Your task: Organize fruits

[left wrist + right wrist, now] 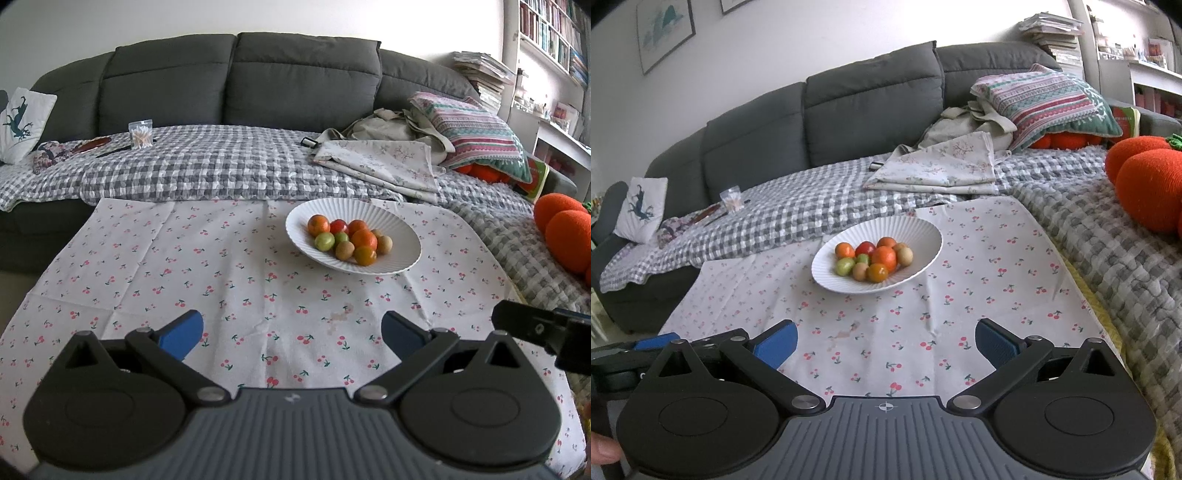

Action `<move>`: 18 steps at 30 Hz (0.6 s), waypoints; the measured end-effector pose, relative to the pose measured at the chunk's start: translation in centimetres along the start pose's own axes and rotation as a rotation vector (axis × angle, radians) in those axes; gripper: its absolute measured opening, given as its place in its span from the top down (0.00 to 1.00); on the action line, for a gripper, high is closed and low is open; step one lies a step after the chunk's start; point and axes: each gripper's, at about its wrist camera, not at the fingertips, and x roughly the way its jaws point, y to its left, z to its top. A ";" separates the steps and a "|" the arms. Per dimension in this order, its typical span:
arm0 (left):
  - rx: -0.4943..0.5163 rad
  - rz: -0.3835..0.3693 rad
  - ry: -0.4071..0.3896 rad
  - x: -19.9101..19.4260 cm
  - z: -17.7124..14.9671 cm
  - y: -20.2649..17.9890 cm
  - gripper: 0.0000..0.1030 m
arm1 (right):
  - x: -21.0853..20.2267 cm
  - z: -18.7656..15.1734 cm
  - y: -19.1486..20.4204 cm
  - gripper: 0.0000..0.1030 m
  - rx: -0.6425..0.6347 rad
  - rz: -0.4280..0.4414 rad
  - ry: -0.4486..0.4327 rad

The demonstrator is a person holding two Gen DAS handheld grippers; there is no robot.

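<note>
Holding both tools low over the cherry-print cloth, fingers spread wide, nothing gripped: left tool, right tool. Fruits sit piled in the white ribbed bowl, well ahead (none on the cloth). Scene fits fruit gathered or awaiting sorting. Any pick: approach from above, take outer fruit w/ light squeeze; pile may roll.

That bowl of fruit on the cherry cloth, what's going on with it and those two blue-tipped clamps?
A person holds a two-finger gripper in each hand. The left gripper and the right gripper are both open, empty, and hover over the cherry-print cloth, short of the white ribbed bowl. All the small fruits, orange, red, green and tan, sit piled in the bowl. Nothing is being touched.
</note>
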 end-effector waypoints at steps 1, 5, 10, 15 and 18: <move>0.000 0.000 0.001 0.0 0.0 0.0 0.01 | 0.0 0.0 0.0 0.00 0.000 0.000 0.000; 0.001 -0.005 0.001 0.0 0.0 -0.1 0.01 | 0.1 -0.1 0.0 0.00 -0.003 0.001 0.002; 0.006 -0.006 -0.006 -0.1 0.1 -0.1 0.01 | 0.2 -0.2 0.1 0.00 -0.008 0.000 0.003; 0.014 -0.009 -0.001 -0.1 0.0 -0.2 0.01 | 0.2 -0.2 0.1 0.00 -0.008 0.001 0.003; 0.015 -0.012 0.000 -0.1 0.0 -0.2 0.01 | 0.2 -0.2 0.1 0.00 -0.008 0.001 0.003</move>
